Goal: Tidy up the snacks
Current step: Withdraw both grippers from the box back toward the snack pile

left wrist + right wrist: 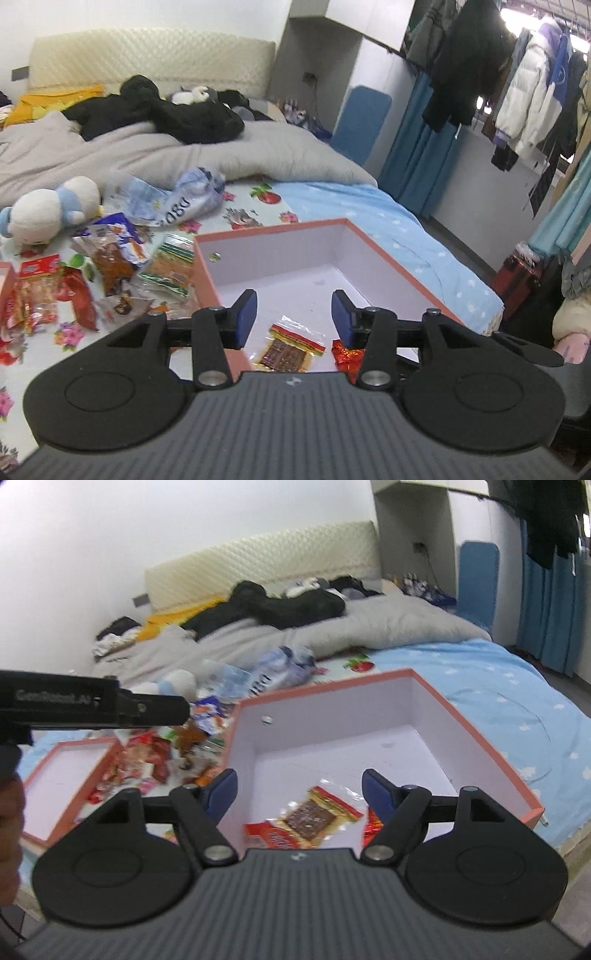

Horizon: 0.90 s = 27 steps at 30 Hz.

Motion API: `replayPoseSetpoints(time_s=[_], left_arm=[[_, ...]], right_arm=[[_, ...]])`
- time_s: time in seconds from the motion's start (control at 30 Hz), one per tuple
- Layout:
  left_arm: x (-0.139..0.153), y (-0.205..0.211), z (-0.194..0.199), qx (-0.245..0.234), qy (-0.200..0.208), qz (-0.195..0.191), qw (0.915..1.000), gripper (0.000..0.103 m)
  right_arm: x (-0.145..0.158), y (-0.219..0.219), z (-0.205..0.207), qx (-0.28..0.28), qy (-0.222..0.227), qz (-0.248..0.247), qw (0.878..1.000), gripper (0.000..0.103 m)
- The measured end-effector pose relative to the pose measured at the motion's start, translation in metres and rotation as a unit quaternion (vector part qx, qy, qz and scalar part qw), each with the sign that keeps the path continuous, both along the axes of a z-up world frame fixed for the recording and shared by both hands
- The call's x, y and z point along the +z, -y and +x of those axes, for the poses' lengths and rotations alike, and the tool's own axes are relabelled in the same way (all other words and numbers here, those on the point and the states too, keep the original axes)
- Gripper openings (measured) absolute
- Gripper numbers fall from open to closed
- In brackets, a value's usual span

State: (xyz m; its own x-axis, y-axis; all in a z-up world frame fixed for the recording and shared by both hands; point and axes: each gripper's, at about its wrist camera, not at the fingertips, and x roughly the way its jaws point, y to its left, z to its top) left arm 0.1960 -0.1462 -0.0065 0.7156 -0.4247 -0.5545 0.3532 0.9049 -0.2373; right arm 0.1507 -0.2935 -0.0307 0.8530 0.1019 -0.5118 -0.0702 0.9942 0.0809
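We hold both the left gripper (294, 315) and right gripper (300, 792) above the pink box (388, 254), jaws spread and pinching nothing. Inside the box lie a brown snack packet (314, 818) and red wrappers (346, 359); the loose snack pile (110, 273) sits on the bed just beside its left wall.

My work surface is a bed (369, 206) with a pale blue, flower-printed sheet. On it at twelve o'clock sits a pink box (280, 230); a snack pile (110, 273) spreads at nine, with a plush toy (48, 210) at ten. Beyond lie a grey duvet (184, 151) and what look like dark clothes (166, 110).
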Motion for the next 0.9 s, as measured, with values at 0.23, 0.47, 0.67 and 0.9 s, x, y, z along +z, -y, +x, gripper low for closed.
replayPoseSetpoints(time_s=[0.23, 0.47, 0.67, 0.9], left_arm=[[0.006, -0.030, -0.045, 0.026, 0.013, -0.008, 0.9995, 0.057], [-0.005, -0.062, -0.088, 0.063, 0.013, 0.010, 0.9979, 0.070], [-0.013, -0.079, -0.117, 0.086, 0.025, 0.035, 0.9954, 0.090], [-0.025, -0.105, -0.150, 0.131, 0.021, 0.055, 0.9897, 0.095]], right_arm=[[0.011, -0.018, -0.029, 0.015, 0.033, 0.012, 0.999, 0.076], [-0.002, -0.034, -0.051, 0.014, 0.028, 0.021, 0.999, 0.076], [-0.015, -0.050, -0.074, 0.023, 0.015, 0.023, 0.999, 0.076], [-0.023, -0.067, -0.099, 0.040, 0.010, 0.014, 0.999, 0.076]])
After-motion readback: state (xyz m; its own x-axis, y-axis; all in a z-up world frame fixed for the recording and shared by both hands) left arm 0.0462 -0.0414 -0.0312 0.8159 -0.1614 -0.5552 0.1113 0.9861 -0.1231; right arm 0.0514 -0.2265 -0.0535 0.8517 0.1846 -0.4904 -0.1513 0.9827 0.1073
